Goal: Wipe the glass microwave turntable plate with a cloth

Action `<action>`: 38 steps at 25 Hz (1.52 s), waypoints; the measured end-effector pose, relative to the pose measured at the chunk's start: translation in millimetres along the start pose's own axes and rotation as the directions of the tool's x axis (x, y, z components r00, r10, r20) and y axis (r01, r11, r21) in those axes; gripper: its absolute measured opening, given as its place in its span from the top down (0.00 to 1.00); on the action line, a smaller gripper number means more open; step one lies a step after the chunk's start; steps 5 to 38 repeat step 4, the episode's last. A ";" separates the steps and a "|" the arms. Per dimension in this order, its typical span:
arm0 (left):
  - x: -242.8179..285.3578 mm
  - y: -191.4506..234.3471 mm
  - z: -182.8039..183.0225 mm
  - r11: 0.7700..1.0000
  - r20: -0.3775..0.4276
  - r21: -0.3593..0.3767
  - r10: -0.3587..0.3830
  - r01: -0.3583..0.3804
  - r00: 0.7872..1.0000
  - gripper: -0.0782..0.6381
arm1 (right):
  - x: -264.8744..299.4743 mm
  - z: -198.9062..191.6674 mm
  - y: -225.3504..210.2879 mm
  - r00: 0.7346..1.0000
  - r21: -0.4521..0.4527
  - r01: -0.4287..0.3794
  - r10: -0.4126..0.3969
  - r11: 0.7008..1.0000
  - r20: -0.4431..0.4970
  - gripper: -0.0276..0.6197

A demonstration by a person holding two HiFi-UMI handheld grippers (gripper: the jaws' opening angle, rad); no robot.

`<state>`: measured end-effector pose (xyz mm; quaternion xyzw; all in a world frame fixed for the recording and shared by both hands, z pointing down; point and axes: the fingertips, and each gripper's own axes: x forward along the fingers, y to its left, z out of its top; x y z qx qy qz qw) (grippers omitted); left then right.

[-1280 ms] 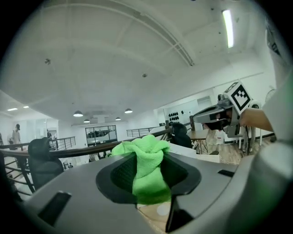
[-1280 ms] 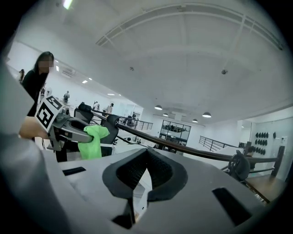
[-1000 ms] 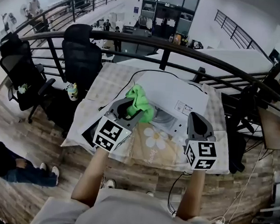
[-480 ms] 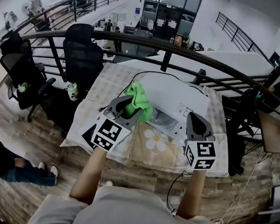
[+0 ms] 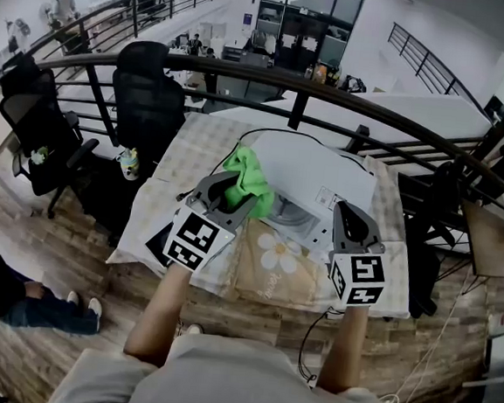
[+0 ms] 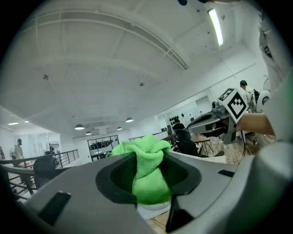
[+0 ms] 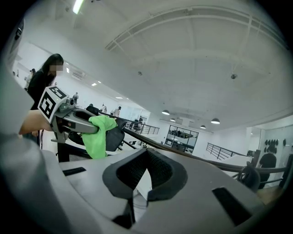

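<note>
A white microwave [image 5: 315, 180] stands on the table with its opening towards me. A greyish round glass plate [image 5: 293, 214] shows low in that opening. My left gripper [image 5: 238, 191] is shut on a bright green cloth [image 5: 250, 180], held up just left of the plate. In the left gripper view the cloth [image 6: 148, 174] bulges between the jaws. My right gripper [image 5: 350, 215] hovers at the microwave's right front, shut with nothing in it. The right gripper view shows the left gripper [image 7: 73, 119] and its hanging cloth [image 7: 99, 135]; the plate is not seen there.
A beige mat with a daisy print [image 5: 277, 253] lies in front of the microwave on a pale tablecloth [image 5: 200, 143]. A black railing [image 5: 297, 82] runs behind the table. Office chairs [image 5: 147, 99] stand at the left, and a cable [image 5: 267, 132] runs behind the microwave.
Hardly anything differs. The left gripper and its cloth have drifted slightly away from me; the right gripper has edged a little left.
</note>
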<state>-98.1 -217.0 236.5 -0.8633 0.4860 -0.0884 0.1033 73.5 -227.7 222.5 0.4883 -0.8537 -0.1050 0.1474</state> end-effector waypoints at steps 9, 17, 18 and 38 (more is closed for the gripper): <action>-0.9 0.2 2.8 1.000 0.004 0.002 0.001 -0.001 1.000 0.65 | -1.8 -1.3 -1.2 1.000 0.003 0.003 -0.003 1.000 -0.003 0.94; -0.9 0.2 2.8 1.000 0.004 0.002 0.001 -0.001 1.000 0.65 | -1.8 -1.3 -1.2 1.000 0.003 0.003 -0.003 1.000 -0.003 0.94; -0.9 0.2 2.8 1.000 0.004 0.002 0.001 -0.001 1.000 0.65 | -1.8 -1.3 -1.2 1.000 0.003 0.003 -0.003 1.000 -0.003 0.94; -0.9 0.2 2.8 1.000 0.004 0.002 0.001 -0.001 1.000 0.65 | -1.8 -1.3 -1.2 1.000 0.003 0.003 -0.003 1.000 -0.003 0.94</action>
